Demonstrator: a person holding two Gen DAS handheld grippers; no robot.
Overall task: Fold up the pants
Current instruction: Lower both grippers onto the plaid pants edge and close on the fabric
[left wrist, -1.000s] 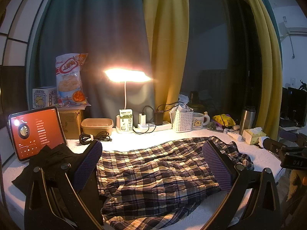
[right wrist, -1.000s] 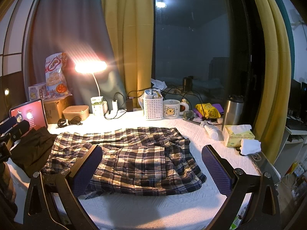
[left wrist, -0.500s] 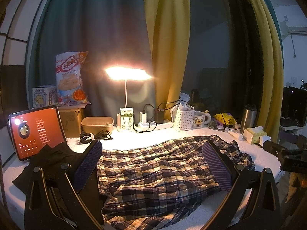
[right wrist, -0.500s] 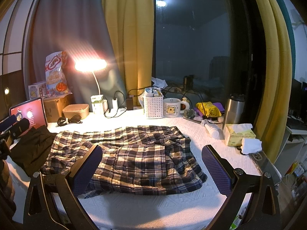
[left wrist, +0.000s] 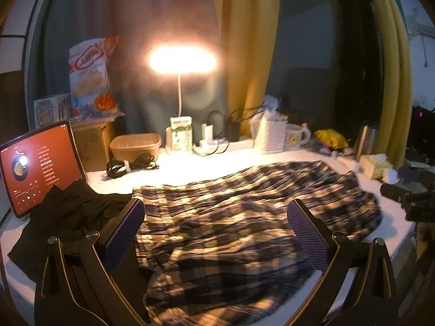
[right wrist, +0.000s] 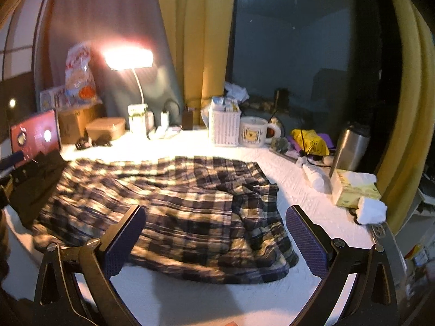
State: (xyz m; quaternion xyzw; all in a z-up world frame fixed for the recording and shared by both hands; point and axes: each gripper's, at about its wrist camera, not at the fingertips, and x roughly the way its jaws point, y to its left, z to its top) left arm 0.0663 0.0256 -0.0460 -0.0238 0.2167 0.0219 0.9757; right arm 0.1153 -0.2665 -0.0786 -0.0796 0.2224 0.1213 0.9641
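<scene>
- Far left: a tablet (left wrist: 40, 165) with a red screen stood propped up; a dark garment (left wrist: 68, 217) lay heaped in front of it, touching the left edge of the pants.
- Left gripper (left wrist: 214, 233) hovered over the near left part of the pants, jaws spread wide, nothing between its pads.
- Plaid pants (right wrist: 168, 212) lay spread flat across the white table cover (right wrist: 190, 298), waist end to the right, rumpled there; both views blurred.
- Far side, left to right: snack bag (left wrist: 89, 73) on a box, lit desk lamp (left wrist: 182, 59), white basket (right wrist: 224, 127), mug (right wrist: 252, 134), steel tumbler (right wrist: 350, 146), tissue pack (right wrist: 353, 187).
- Right gripper (right wrist: 214, 241) hung over the near right edge of the pants, jaws wide apart, gripping nothing.
</scene>
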